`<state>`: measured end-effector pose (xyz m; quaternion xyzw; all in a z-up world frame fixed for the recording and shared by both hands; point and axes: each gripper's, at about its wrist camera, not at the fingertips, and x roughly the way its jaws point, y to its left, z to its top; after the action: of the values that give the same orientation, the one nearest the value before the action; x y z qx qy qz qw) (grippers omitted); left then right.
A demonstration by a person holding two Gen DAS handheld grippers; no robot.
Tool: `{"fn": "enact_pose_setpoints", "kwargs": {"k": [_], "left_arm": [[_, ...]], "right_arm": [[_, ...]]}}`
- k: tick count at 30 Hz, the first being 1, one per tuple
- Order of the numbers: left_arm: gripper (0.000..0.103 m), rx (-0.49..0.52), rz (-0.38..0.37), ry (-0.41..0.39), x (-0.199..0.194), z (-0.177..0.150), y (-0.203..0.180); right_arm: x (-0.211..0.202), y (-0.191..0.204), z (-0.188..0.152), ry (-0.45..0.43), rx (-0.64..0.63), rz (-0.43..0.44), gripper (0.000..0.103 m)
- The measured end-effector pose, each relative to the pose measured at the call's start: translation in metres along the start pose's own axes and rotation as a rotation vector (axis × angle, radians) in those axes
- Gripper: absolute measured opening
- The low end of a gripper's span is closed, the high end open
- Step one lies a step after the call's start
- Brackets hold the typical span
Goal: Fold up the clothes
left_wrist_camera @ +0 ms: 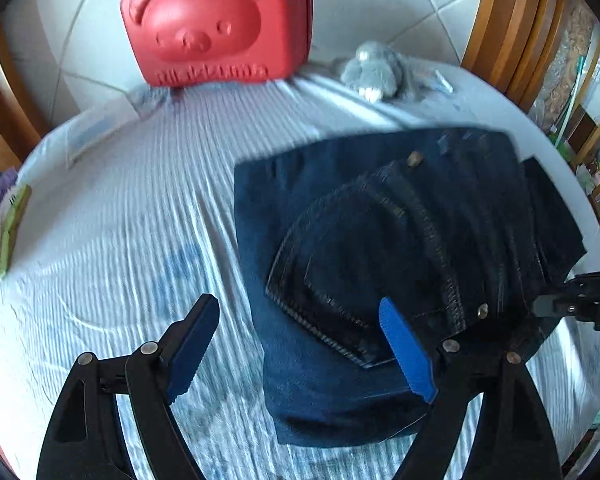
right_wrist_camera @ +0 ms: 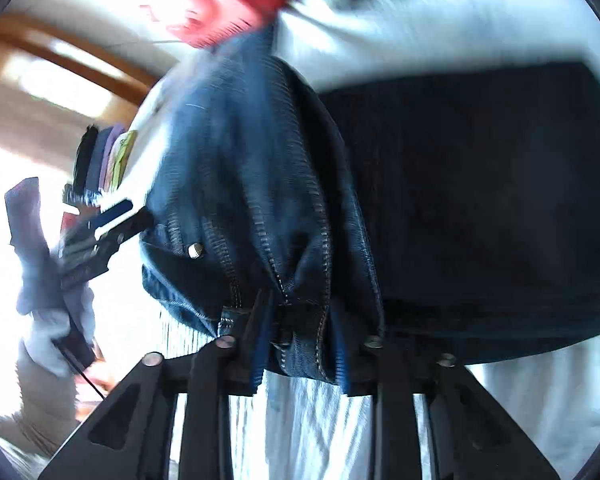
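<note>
Jeans (left_wrist_camera: 384,248), dark blue denim folded into a thick bundle, lie on a bed covered with a pale striped sheet (left_wrist_camera: 132,216). In the left wrist view a back pocket with light stitching faces up, and metal rivets show near the waistband. The bundle sits toward the right side of the bed, well apart from the other things at the far edge.

The left gripper (left_wrist_camera: 300,344) hangs above the near end of the jeans with its blue-padded fingers spread wide. One pad is over the bare sheet, the other over the denim beside the pocket, and neither presses on the cloth.

The right gripper (right_wrist_camera: 300,352) is pinching a bunched edge of the jeans: in the right wrist view folds of seamed denim are gathered between its blue pads, and the fabric rises in ridges just beyond them. This view is blurred. The same gripper shows as a dark shape at the right edge of the left wrist view, touching the side of the bundle.

At the far edge of the bed stands a red bear-faced case (left_wrist_camera: 220,24), and near it lies a grey plush toy (left_wrist_camera: 374,68). A stack of folded clothes (left_wrist_camera: 0,228) sits at the left edge. A gloved hand (right_wrist_camera: 56,312) holds the left gripper in the right wrist view.
</note>
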<state>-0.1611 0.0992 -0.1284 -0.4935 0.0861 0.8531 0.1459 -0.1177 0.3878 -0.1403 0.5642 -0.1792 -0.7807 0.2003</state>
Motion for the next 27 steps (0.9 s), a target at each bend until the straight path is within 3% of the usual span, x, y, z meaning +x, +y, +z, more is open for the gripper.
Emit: {"fn": "enact_pose_setpoints", "kwargs": {"k": [2,6,10,14,19,21,23,27], "left_arm": [[0.083,-0.005,0.018,-0.034,-0.002,0.009,0.000],[0.083,-0.009,0.054,-0.033,0.020,0.020,-0.009],[0.083,-0.010,0.079,0.024,0.044,0.011,-0.013],[0.083,-0.061,0.037,0.048,0.056,0.001,-0.003],[0.084,-0.119,-0.016,0.065,0.054,0.002,0.006],[0.084,-0.144,-0.035,0.051,0.040,0.003,0.015],[0.084,-0.161,-0.025,0.024,0.027,0.002,0.027],[0.084,-0.244,-0.027,0.046,0.025,-0.007,0.055]], "right_arm": [[-0.026,0.014,0.013,-0.092,-0.051,-0.026,0.029],[-0.040,0.035,0.053,-0.212,-0.098,0.002,0.029],[-0.001,0.026,0.083,-0.153,-0.050,-0.068,0.029],[0.025,0.003,0.078,-0.051,-0.022,-0.136,0.027],[0.022,-0.014,0.080,-0.053,0.015,-0.104,0.027],[-0.006,-0.026,0.076,-0.108,0.036,-0.112,0.032],[-0.041,-0.053,0.062,-0.182,0.092,-0.162,0.066],[-0.100,-0.122,0.013,-0.283,0.262,-0.273,0.071]]}}
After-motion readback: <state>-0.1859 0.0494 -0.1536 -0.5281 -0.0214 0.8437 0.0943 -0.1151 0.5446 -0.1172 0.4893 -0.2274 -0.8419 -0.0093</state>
